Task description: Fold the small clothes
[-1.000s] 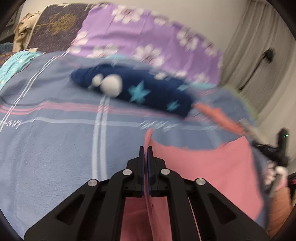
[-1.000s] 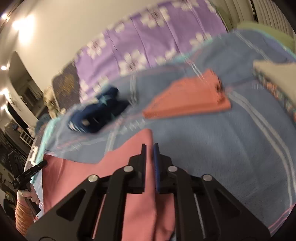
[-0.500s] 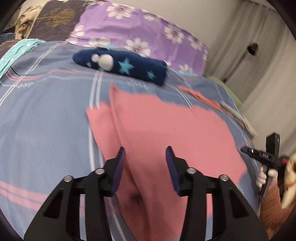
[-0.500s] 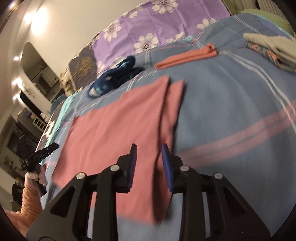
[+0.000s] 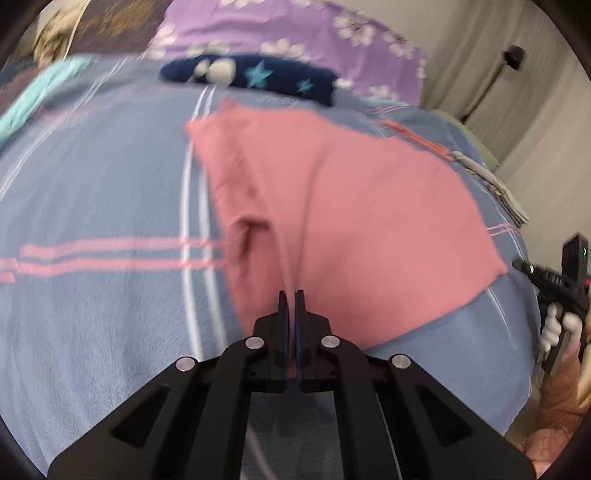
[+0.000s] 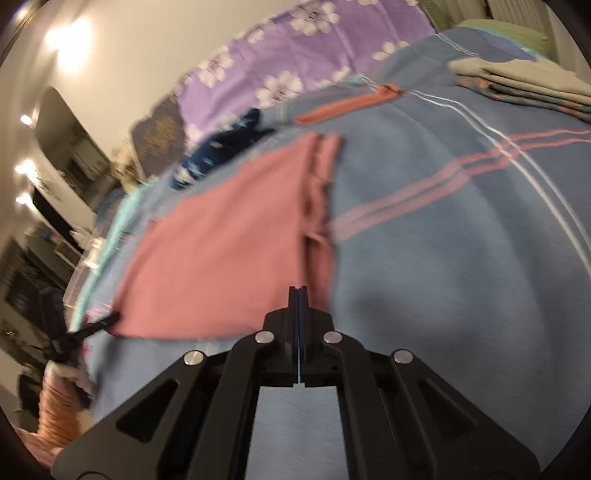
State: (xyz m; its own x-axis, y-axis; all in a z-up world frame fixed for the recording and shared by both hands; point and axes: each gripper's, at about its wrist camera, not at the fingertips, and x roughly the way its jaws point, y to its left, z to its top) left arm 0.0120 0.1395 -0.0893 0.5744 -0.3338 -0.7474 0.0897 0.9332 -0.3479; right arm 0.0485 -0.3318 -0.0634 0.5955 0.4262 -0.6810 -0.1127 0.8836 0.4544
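A pink cloth (image 5: pixel 351 206) lies spread on the blue striped bedsheet (image 5: pixel 92 314), with a folded strip along its left side. My left gripper (image 5: pixel 293 295) is shut on the cloth's near edge, which rises in a ridge to the fingers. In the right wrist view the same pink cloth (image 6: pixel 229 247) lies ahead and to the left. My right gripper (image 6: pixel 297 290) has its jaws together at the cloth's near right corner; whether it pinches fabric is unclear from the blur.
A navy star-patterned garment (image 5: pixel 258 75) lies at the far side by a purple floral pillow (image 5: pixel 295 33). A folded orange piece (image 6: pixel 347 105) and a stack of folded clothes (image 6: pixel 517 83) sit at the far right. The other handheld gripper (image 5: pixel 561 280) shows at the right edge.
Both grippers were open over the spread cloth half a second ago and have closed at its near edge. A second ago both were shut, holding the cloth up.
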